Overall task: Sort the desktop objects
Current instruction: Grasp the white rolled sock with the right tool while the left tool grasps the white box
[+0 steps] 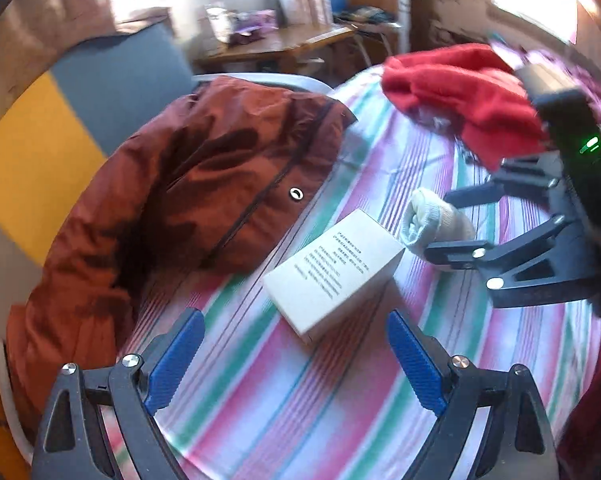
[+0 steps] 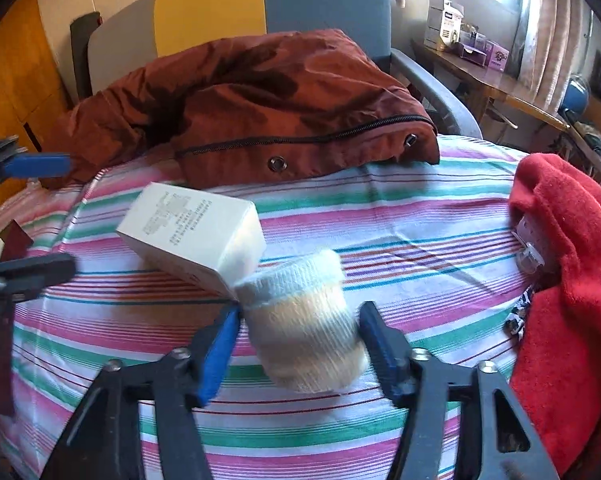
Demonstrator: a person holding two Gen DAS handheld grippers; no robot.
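**Rolled sock between the right gripper's fingers, box ahead of the left**

From the left wrist camera, the left gripper (image 1: 296, 356) sits at the bottom of the frame with its blue-padded fingers (image 1: 176, 360) spread wide and nothing between them. Just beyond the fingertips, in the middle of the frame, a white box (image 1: 332, 272) with small print on its top lies on the striped cloth (image 1: 300, 420). To the right of the box, the right gripper (image 1: 452, 220) reaches in from the right edge, its black fingers on either side of a rolled sock (image 1: 428, 220) that lies just beside the box's far corner. A rust-brown jacket (image 1: 188, 184) fills the left half of the frame, and a red garment (image 1: 460, 96) is heaped at the upper right.

From the right wrist camera, the right gripper (image 2: 296, 324) comes up from the bottom centre. The sock (image 2: 308, 320), pale blue at its cuff and cream below, sits between the two blue pads (image 2: 220, 352). Both pads lie right against its sides; the picture is blurred there, so I cannot tell how firmly they press. The sock's cuff touches the near corner of the box (image 2: 192, 232), which lies left of centre. The left gripper (image 2: 36, 216) shows at the left edge with its fingers well apart. The jacket (image 2: 252, 108) lies across the top of the cloth (image 2: 380, 216), and the red garment (image 2: 572, 280) fills the right side.
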